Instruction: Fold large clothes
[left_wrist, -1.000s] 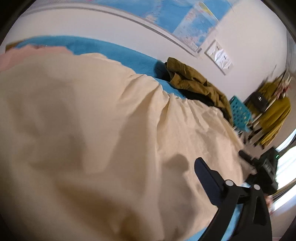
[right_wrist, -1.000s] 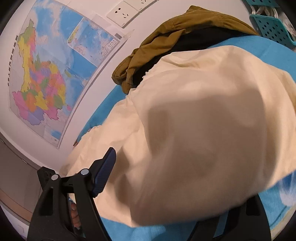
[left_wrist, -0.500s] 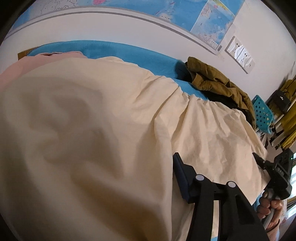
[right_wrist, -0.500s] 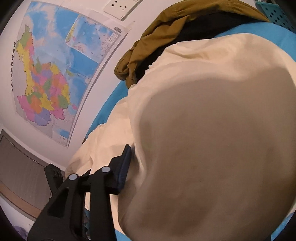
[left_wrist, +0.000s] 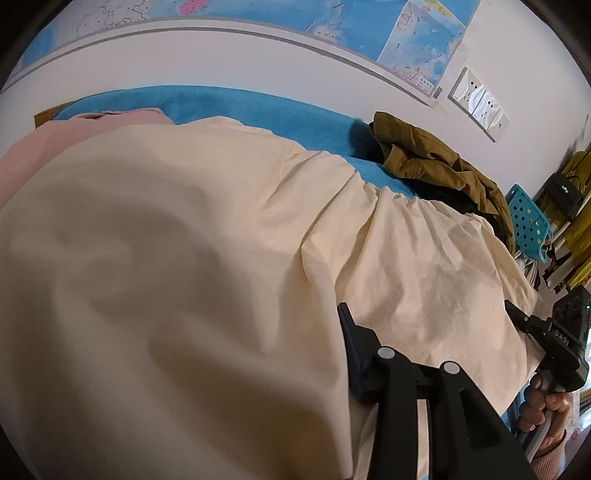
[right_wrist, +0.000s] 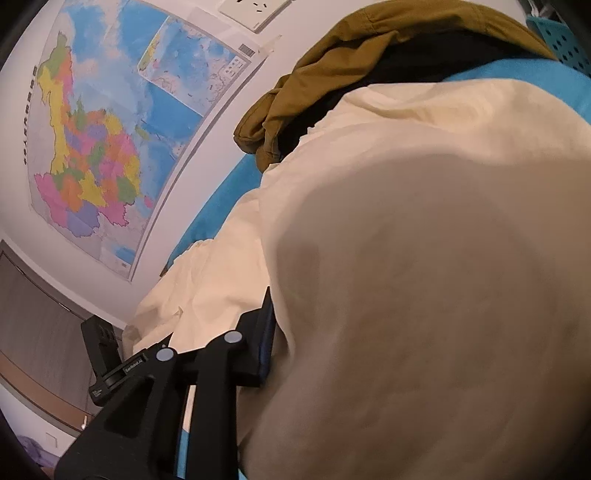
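On the blue-covered surface: cream garment (left_wrist: 207, 236), both grippers closing on its near edge

Risk: thin, creased cloth bunches over each camera; a shallow bite on one layer lets the hem slip and skews the fold. Left gripper (left_wrist: 345, 343) and right gripper (right_wrist: 271, 325) jaws are closing with cloth between them; firm contact cannot be confirmed. An olive jacket (left_wrist: 436, 166) lies beyond, touching the far edge
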